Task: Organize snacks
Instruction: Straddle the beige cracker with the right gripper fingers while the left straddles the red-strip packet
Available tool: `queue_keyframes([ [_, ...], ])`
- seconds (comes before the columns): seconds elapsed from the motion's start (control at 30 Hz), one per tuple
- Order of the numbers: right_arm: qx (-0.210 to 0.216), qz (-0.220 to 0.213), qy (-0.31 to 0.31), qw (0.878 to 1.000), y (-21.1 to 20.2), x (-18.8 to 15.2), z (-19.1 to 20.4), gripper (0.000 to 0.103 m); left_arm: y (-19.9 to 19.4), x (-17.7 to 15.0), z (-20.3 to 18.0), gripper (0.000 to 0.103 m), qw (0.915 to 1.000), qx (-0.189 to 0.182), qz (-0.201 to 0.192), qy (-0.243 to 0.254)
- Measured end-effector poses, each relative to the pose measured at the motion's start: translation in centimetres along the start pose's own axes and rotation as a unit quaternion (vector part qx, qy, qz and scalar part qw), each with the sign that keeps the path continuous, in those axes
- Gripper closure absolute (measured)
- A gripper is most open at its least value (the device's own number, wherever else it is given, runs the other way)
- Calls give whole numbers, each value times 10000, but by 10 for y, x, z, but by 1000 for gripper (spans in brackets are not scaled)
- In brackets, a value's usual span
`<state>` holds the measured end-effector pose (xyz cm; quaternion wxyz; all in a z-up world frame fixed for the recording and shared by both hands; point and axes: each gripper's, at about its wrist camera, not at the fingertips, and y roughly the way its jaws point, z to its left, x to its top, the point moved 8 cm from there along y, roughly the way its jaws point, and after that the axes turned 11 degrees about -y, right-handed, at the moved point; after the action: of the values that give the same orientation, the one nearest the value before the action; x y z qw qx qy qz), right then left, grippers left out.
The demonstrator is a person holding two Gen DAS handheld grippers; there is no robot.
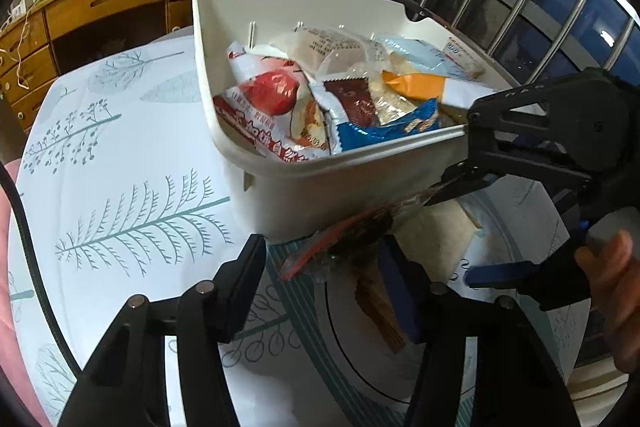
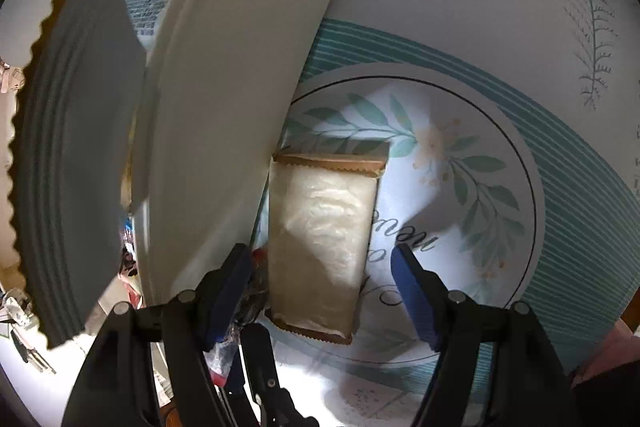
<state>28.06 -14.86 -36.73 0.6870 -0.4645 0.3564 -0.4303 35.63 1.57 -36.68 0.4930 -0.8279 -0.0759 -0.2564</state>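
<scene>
Two snacks lie outside the white bin, and the one in hand for the right claw is the pale packet, flat on the table just beside the bin's outer wall.

It looks light and soft: thin, glossy film over a whitish filling, with brown crimped seals at both ends. Film like that is likely to be slippery and to crumple under pressure, and the filling may crush. The safer hold is probably a gentle pinch across the narrow width near the closer seal, or on the seal itself.

The right claw is released, its blue-padded fingers spread wide. They straddle the near end of the packet, one on each long side. The packet sits a little closer to the bin-side finger, and neither pad appears to touch it. Closing from here should catch it across its width.

The left claw is also spread open, low over the table. A clear wrapper with red trim lies between its fingers, against the foot of the bin. I cannot tell whether either finger touches it. Several packets already fill the bin.
</scene>
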Motion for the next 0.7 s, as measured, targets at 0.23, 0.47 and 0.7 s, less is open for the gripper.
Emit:
queue_keyframes([
  [0.23, -293, -320, 137, 9990, -5, -4, 6, 30, 7, -3, 5, 59, 9999, -49, 86, -133],
  [0.47, -9, -363, 279, 9990, -1, -13, 5, 30, 9, -6, 4, 67, 9995, -236, 91, -182],
  [0.7, 164, -386, 383, 9984, -1, -13, -4, 30, 0, -14, -4, 97, 9988, -474, 27, -144],
])
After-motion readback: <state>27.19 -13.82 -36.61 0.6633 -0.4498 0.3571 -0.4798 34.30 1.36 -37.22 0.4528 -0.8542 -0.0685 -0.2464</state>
